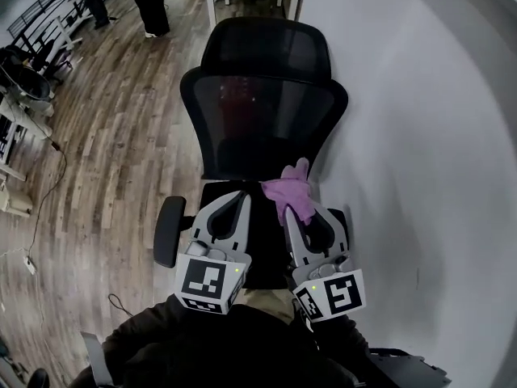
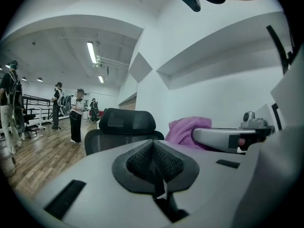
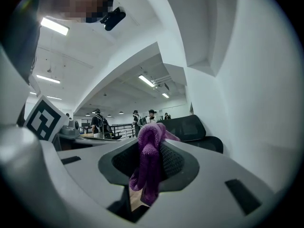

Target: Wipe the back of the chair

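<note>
Chair back first: in the head view its black mesh stands upright just beyond both tools, with the headrest above it, the seat under my grippers and a white wall close along its right side. So I am working from the seat side, with little room on the right. My right gripper is clamped on a purple cloth, whose bunched end sits at the lower right edge of the mesh; from above I cannot tell whether it touches. My left gripper is level with it, just beside, pointing at the lower part of the back. In the left gripper view the two pads are pressed together with nothing between them, so that tool is clenched and empty. I judge it is held out of the way, or ready to steady a chair that may turn under a push. The same view shows the cloth sticking out past the other tool's tip toward the mesh. In the right gripper view the cloth is pinched in a fold between the pads, a loop standing proud of the tips and a tail hanging below. That puts soft fabric, not hard jaw, in the lead toward the chair back ahead and to the right. I judge the wipe is only starting.
</note>
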Demonstrator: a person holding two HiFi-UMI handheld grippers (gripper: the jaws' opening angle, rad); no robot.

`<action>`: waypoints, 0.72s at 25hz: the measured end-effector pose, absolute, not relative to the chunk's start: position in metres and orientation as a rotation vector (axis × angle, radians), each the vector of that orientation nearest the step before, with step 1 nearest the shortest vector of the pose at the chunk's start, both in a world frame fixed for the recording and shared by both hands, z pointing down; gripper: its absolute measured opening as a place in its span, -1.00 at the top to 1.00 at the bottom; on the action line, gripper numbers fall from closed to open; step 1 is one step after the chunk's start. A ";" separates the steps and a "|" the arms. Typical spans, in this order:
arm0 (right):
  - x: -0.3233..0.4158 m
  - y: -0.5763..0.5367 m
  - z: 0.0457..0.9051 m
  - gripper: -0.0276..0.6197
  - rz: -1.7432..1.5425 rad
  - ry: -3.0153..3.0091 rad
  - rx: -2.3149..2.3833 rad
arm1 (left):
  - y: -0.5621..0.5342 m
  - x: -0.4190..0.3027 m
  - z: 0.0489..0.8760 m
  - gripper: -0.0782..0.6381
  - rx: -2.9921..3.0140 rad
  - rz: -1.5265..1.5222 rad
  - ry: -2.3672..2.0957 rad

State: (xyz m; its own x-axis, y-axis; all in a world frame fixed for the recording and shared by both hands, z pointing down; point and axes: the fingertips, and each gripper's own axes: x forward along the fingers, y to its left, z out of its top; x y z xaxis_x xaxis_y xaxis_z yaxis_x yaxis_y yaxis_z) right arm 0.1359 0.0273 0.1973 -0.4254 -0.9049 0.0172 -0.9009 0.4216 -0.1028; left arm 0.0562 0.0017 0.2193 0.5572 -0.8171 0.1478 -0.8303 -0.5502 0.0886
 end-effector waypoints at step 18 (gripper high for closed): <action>0.079 -0.121 0.244 0.61 -0.320 2.667 -1.607 | -0.124 0.000 0.260 0.76 2.548 0.245 -1.410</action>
State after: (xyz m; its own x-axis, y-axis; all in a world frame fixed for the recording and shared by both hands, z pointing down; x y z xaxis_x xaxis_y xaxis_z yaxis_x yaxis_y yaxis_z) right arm 0.0794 -0.1214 0.2437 -0.4730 -0.8759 0.0956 -0.8736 0.4521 -0.1801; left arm -0.0003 -0.1244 0.2599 0.5260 -0.8132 0.2490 -0.8496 -0.5160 0.1094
